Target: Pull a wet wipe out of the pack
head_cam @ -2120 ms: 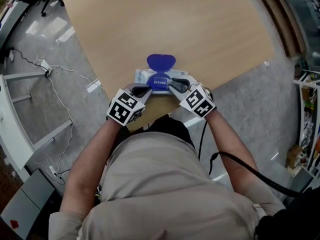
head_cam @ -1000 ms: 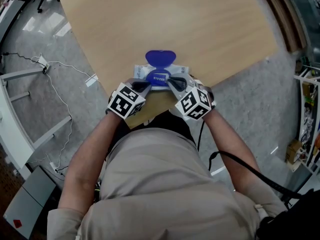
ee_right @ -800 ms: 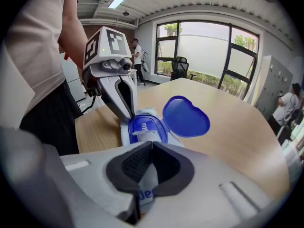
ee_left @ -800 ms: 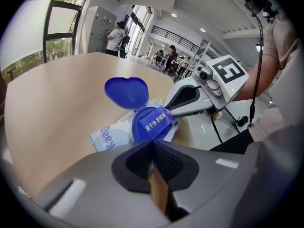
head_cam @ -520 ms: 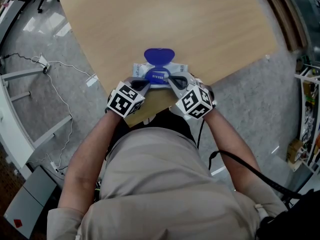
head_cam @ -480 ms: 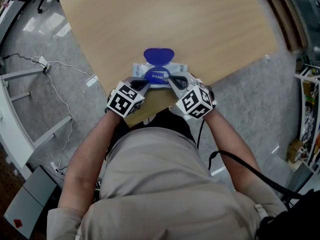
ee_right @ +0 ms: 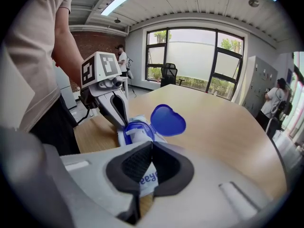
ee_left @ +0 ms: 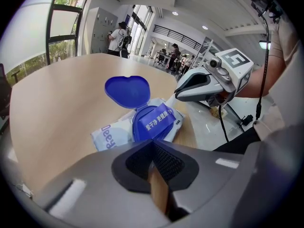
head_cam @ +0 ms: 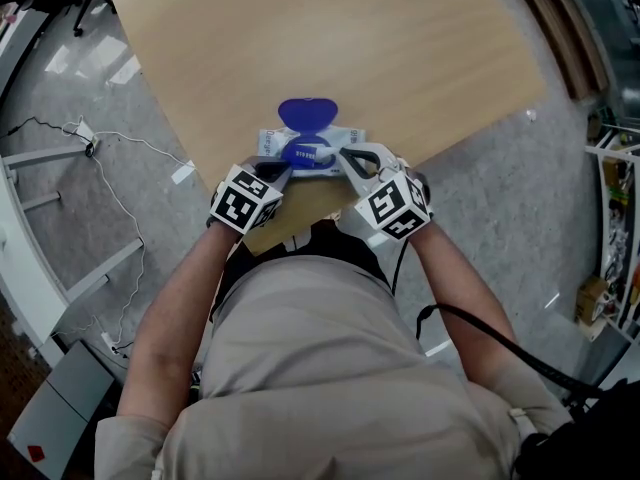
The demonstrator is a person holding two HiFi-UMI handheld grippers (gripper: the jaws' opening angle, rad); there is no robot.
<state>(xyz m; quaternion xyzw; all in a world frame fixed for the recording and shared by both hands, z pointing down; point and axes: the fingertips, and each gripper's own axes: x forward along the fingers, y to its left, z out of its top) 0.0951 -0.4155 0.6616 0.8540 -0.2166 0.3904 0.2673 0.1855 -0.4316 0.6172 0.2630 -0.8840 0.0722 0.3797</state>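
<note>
The left hand-held gripper [ee_left: 152, 144] has its jaws together on nothing, its tip down at the left end of the pack [ee_left: 113, 136]. The pack lies flat near the table [head_cam: 330, 38] edge closest to the person, with its blue lid [ee_left: 127, 91] flipped up. A pale strip [ee_right: 136, 135] shows in the opening, probably the top wipe. The right hand-held gripper [ee_right: 152, 145] is also closed and empty, and sits just above the pack's right end. The wipe is likely to be soft, damp and clingy, and the light pack may lift with it. It therefore looks best to pinch the exposed strip at the opening while the other gripper pins the pack down. There are one pack, one lid, one table and two grippers.
</note>
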